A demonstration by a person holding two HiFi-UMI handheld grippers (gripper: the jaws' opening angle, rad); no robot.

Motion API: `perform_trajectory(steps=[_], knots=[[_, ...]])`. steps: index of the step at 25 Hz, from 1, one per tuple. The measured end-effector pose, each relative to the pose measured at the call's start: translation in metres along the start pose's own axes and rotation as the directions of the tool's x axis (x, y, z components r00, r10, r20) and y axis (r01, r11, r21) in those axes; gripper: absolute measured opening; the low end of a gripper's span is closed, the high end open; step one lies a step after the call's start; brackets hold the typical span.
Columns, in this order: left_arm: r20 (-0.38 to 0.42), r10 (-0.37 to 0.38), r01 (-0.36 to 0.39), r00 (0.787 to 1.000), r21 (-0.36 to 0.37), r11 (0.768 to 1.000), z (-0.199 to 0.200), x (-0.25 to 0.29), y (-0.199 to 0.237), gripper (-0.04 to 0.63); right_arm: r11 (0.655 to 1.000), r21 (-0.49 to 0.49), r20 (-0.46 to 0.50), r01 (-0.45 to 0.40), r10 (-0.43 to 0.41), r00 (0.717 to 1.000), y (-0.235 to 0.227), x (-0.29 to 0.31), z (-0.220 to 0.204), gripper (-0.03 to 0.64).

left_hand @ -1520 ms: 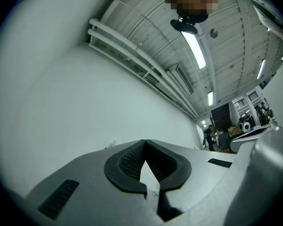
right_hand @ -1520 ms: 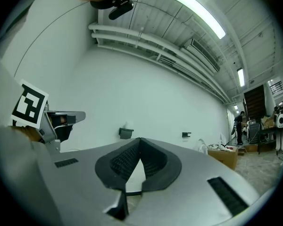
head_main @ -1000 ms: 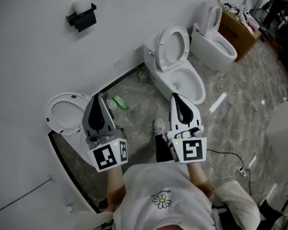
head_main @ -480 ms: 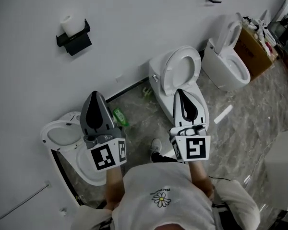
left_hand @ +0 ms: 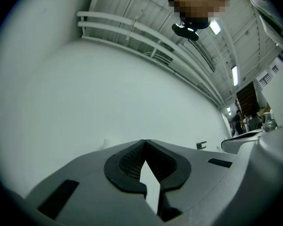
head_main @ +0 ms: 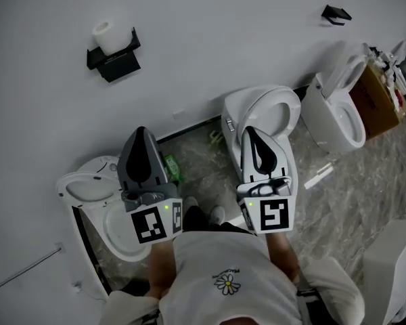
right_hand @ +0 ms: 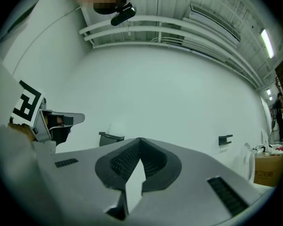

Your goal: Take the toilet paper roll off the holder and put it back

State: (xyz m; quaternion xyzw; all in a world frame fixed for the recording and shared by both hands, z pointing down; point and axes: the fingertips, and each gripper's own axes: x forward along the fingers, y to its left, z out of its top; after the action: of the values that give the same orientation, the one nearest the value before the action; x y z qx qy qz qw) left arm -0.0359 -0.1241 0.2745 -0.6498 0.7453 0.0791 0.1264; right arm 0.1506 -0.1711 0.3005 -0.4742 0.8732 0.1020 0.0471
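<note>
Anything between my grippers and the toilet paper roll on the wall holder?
Nothing visible. Only bare white wall lies between the left gripper, the right gripper and the white toilet paper roll on its black wall holder.

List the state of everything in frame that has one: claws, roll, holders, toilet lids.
left claw: shut, empty
right claw: shut, empty
toilet paper roll: on its holder, neither claw near it
holder: carries the roll
second holder: no roll
left toilet: lid up
middle toilet: lid up
right toilet: lid up
</note>
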Motion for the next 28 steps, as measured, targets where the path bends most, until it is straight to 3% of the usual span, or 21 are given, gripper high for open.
perform_trajectory(steps=[14,21,28], knots=[[0.027,0.048,-0.049,0.998,0.049,0.998,-0.003,0.041,0.039,0.017,0.999,0.032,0.003,-0.02,0.02,1.0,0.011,0.063,-0.008,0.009],[0.037,0.067,-0.07,0.997,0.067,0.995,0.002,0.047,0.052,0.017,0.996,0.053,0.047,-0.069,0.067,0.997,0.025,0.081,-0.003,0.009],[0.065,0.122,-0.129,0.99,0.109,0.986,0.02,0.052,0.083,0.017,0.976,0.064,0.23,-0.208,0.188,0.955,0.047,0.131,0.059,0.01]])
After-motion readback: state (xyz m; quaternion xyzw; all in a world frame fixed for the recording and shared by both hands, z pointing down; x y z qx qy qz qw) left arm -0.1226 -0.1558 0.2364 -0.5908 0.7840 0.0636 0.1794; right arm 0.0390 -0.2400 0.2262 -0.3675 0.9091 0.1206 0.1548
